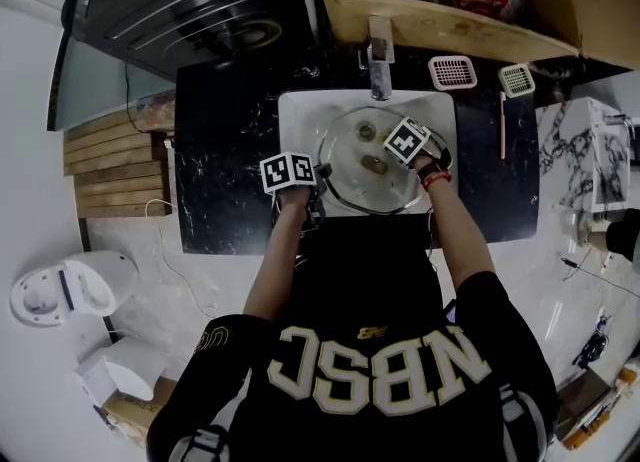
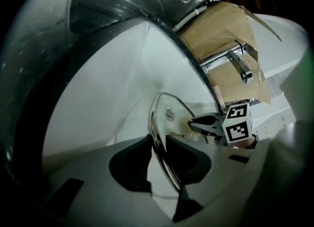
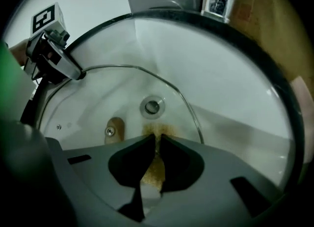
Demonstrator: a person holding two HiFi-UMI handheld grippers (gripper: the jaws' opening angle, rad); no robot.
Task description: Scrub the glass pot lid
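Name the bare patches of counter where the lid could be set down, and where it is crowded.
Bare: the black counter left of the sink basin, to the wooden slats; a narrower strip on its right, before the pink stick. Crowded: the basin, filled by the glass lid, the left hand-held gripper and the right hand-held gripper.

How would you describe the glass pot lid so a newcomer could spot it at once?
In the black counter, below the faucet, sits a white sink. The glass pot lid sits in it, metal rim clamped by the left gripper. It alone is see-through; the right gripper holds a sponge against it.
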